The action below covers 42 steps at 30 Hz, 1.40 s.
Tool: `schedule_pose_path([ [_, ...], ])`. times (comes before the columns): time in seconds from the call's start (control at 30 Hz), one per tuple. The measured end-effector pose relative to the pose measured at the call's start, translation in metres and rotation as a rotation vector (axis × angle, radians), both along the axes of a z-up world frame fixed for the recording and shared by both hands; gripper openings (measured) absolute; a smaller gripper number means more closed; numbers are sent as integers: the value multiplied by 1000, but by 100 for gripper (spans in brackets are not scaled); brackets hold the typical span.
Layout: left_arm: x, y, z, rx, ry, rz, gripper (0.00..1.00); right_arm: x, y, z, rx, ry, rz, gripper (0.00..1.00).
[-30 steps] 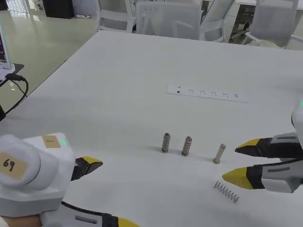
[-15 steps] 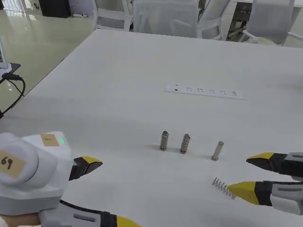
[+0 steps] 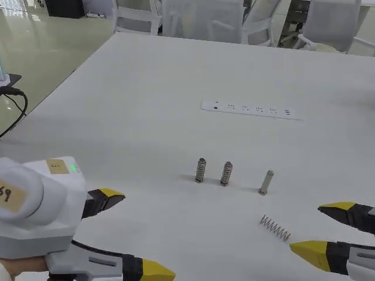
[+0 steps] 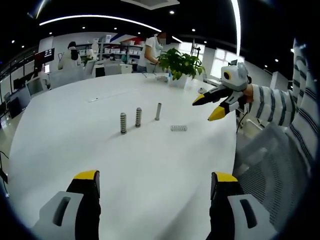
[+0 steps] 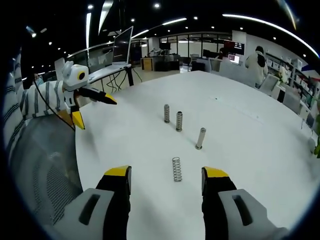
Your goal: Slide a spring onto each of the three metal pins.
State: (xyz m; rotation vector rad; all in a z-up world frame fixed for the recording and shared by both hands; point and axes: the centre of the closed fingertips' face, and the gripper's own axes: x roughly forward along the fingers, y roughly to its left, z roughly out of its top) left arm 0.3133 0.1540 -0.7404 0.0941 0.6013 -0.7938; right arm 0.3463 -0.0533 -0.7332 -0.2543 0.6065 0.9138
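Table (image 3: 146,105): white, matte, wide. A power strip (image 3: 252,109) lies flat toward its far side.

Three pins stand upright in a row, seen in the head view. The left pin (image 3: 200,170) and middle pin (image 3: 226,173) each carry a spring. The bare pin (image 3: 266,182) stands at the right end.

The loose spring (image 3: 275,227) lies flat on the table, near the bare pin and apart from it.

Right hand-held gripper (image 3: 307,227): jaws wide apart, empty, tips close to the loose spring without contact.

Left hand-held gripper (image 3: 145,234): jaws wide apart, empty, well apart from the pins.

Room: white chairs (image 3: 199,20) beyond the far edge, glossy pale floor (image 3: 41,41), potted plant (image 4: 180,62), ceiling strip lights (image 4: 100,20).
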Motion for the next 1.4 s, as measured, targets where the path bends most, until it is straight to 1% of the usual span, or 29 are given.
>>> schedule_pose_path([
  [0.1,0,0,0,0,3,-3,88,-4,-2,0,3,-6,9,58],
  [0.17,1,0,0,-2,3,-3,88,-6,-2,1,12,-22,13,59],
  [0.27,2,0,-1,-1,7,-4,88,-7,-3,2,15,-35,20,63],
  [0.4,2,1,-2,-1,10,-5,88,-10,-4,1,28,-40,11,66],
  [0.5,1,1,-3,1,14,-8,89,-11,-5,-1,37,-32,-1,69],
  [0.6,1,3,-5,8,17,-8,92,-15,-7,-7,23,-19,-7,75],
  [0.67,0,2,-4,4,19,-11,91,-15,-8,-9,25,-15,-14,76],
  [0.73,-1,2,-5,4,22,-13,91,-16,-9,-10,35,-9,-23,77],
  [0.8,-2,3,-6,8,25,-15,91,-17,-10,-13,32,-2,-31,78],
  [0.83,-2,3,-7,9,28,-16,91,-17,-11,-13,30,1,-33,79],
  [0.9,-5,2,-11,13,44,-24,92,-20,-10,-15,25,5,-26,82],
  [0.93,-6,2,-12,17,46,-26,92,-20,-10,-16,23,6,-25,83],
  [1.03,-4,2,-14,19,40,-18,95,-21,-9,-17,27,12,-25,87],
  [1.07,-2,3,-13,26,29,-8,97,-21,-9,-17,34,10,-32,89],
  [1.2,0,3,-13,27,26,-6,97,-22,-6,-15,67,23,-41,94],
  [1.27,0,2,-14,29,28,-7,97,-23,-3,-13,81,19,-38,100],
  [1.4,-1,-1,-16,33,35,-19,97,-22,-2,-12,85,15,-43,99],
])
